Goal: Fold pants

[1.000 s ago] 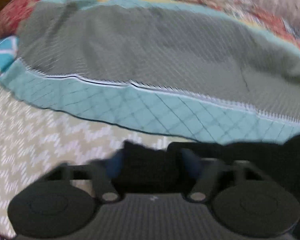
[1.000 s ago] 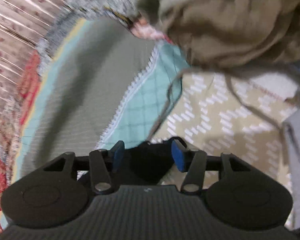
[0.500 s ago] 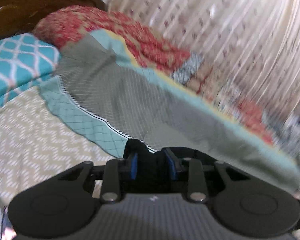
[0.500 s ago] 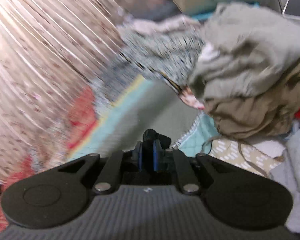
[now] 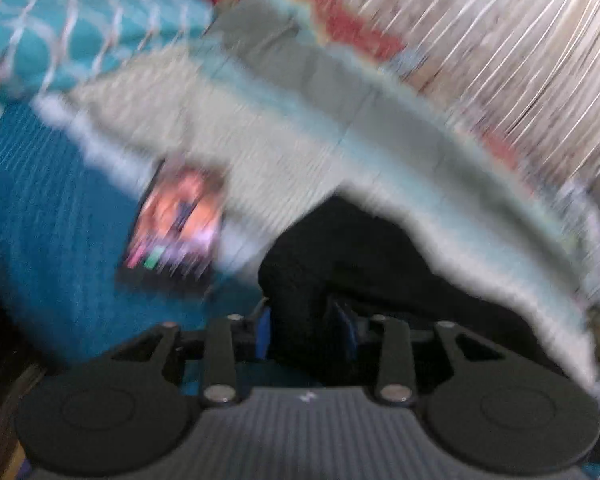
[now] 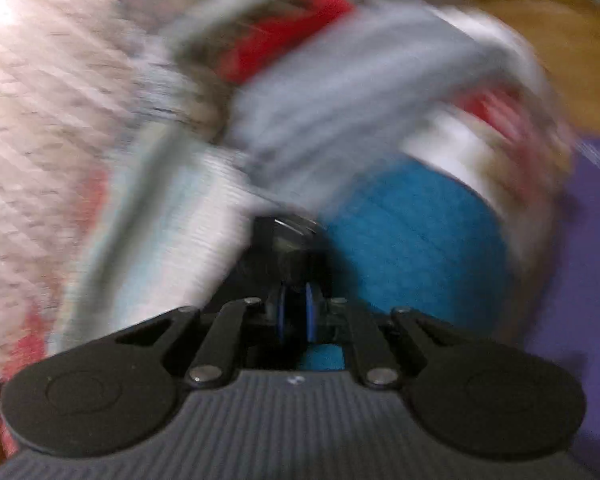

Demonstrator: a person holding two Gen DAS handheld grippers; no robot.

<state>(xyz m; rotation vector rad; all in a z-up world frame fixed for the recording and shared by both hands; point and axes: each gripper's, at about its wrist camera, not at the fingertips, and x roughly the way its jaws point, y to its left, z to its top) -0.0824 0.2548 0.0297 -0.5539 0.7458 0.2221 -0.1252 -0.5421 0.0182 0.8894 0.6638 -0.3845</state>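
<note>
Everything is blurred by fast motion. In the left wrist view a bunch of the black pants (image 5: pixel 340 248) fills the space between the blue pads of my left gripper (image 5: pixel 305 326). Its jaws are opening slightly, but the cloth still sits pressed between them. The right wrist view shows my right gripper (image 6: pixel 297 312) with its pads nearly together on a thin fold of the black pants (image 6: pixel 276 252). These jaws are easing open a little too, with the cloth still pinched. The rest of the pants is hidden.
A grey and mint quilt (image 5: pixel 340 92) covers the bed, with a teal patterned pillow (image 5: pixel 60 32) and a teal blanket (image 5: pixel 60 220). A small device with an orange screen (image 5: pixel 176 228) lies on it. A pile of clothes (image 6: pixel 340 92), a purple mat (image 6: pixel 580 280) and pleated curtains (image 5: pixel 520 40) surround it.
Both grippers closed from wide open onto black cloth and swung fast sideways. The left view swept from quilt to pillow and teal blanket. The right view swept past the clothes pile to the purple mat.
</note>
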